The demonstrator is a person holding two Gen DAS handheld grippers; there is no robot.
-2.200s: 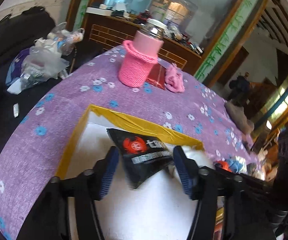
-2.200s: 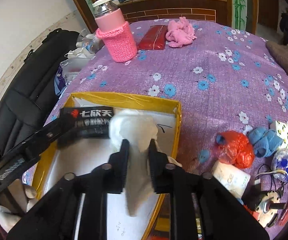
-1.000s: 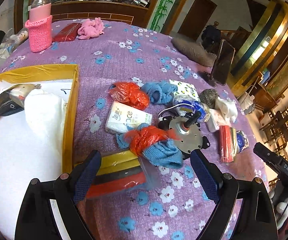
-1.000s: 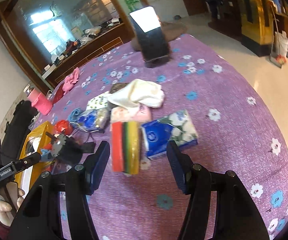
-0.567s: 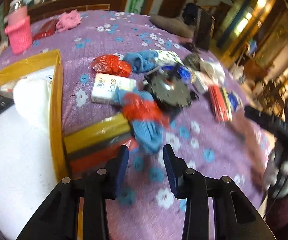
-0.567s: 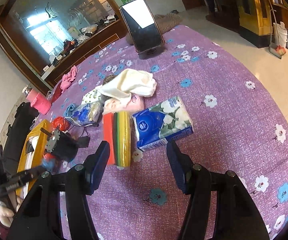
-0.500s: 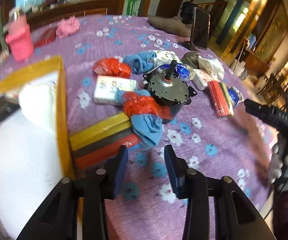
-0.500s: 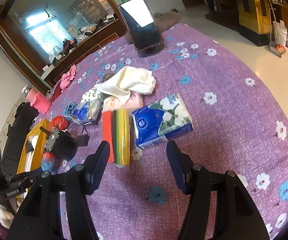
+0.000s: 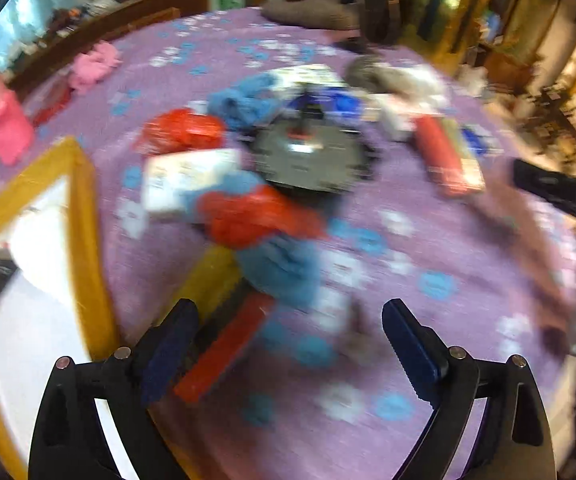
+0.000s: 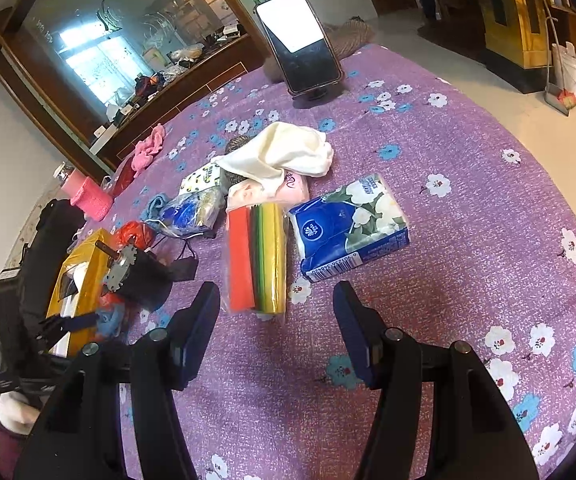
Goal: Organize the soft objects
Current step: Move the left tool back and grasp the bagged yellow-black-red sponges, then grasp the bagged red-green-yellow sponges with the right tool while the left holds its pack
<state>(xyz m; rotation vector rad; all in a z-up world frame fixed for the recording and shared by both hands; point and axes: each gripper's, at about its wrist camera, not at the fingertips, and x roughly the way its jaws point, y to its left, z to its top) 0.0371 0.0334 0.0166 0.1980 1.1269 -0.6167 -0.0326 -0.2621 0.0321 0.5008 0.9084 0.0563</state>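
The left wrist view is blurred by motion. My left gripper (image 9: 288,332) is open and empty just in front of a blue sock with a red bag on it (image 9: 272,240) and a striped cloth pack (image 9: 224,320). The yellow-rimmed box (image 9: 84,216) holding a white cloth is at the left. My right gripper (image 10: 276,320) is open and empty just short of a second striped cloth pack (image 10: 258,256) and a blue floral tissue pack (image 10: 351,228). A cream cloth (image 10: 284,152) lies behind them.
The purple flowered tablecloth (image 10: 467,200) also carries a black motor with a toothed disc (image 10: 136,272), a phone on a stand (image 10: 299,44), a pink-sleeved bottle (image 10: 84,192), a pink rag (image 10: 148,148) and a white tissue pack (image 9: 184,180). The table edge curves at the right.
My left gripper opened wide from nearly shut and moved closer to the sock and cloth pack. My right gripper shifted slightly towards the striped pack, still open.
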